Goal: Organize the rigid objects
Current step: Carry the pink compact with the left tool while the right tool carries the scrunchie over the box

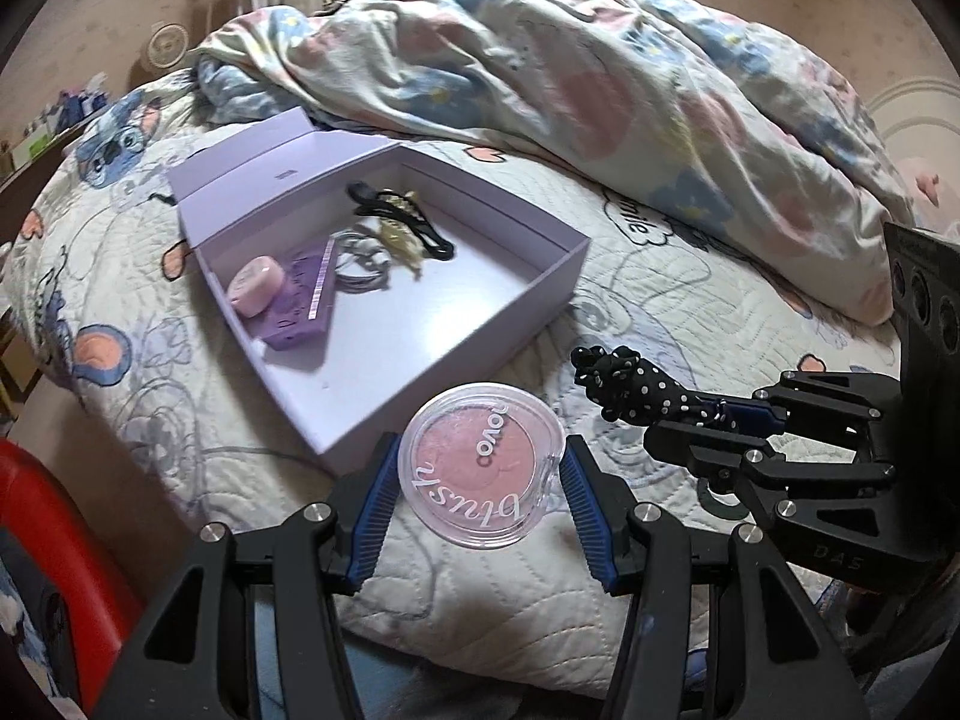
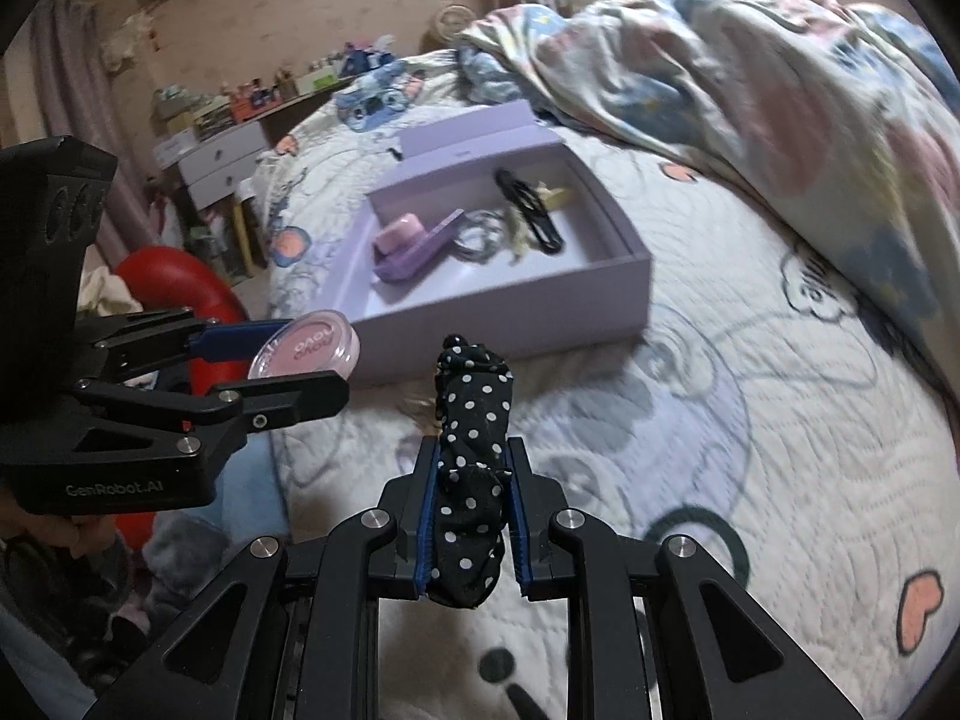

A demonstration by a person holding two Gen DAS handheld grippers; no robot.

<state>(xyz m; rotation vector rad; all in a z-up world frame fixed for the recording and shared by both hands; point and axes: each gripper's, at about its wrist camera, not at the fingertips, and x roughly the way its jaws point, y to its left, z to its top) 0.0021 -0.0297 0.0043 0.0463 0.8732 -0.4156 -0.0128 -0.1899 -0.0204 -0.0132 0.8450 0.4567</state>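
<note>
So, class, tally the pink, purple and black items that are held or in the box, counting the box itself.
Pink: 2, blush and case
Purple: 2, box and slab
Black: 2, clip and dotted scrunchie
Total: 6

Pinkish walls [image 2: 252, 18]; cluttered drawer desk [image 2: 222, 162]; quilted bed [image 2: 750, 420]; rumpled duvet [image 1: 570, 96].

A crumpled flowered duvet [image 1: 570, 90] lies heaped far ahead on a quilted cartoon bedspread [image 1: 690, 300]. Off to the left stand a red chair [image 2: 180, 282], a white drawer unit [image 2: 216, 162] and a cluttered shelf [image 2: 270, 90].
</note>
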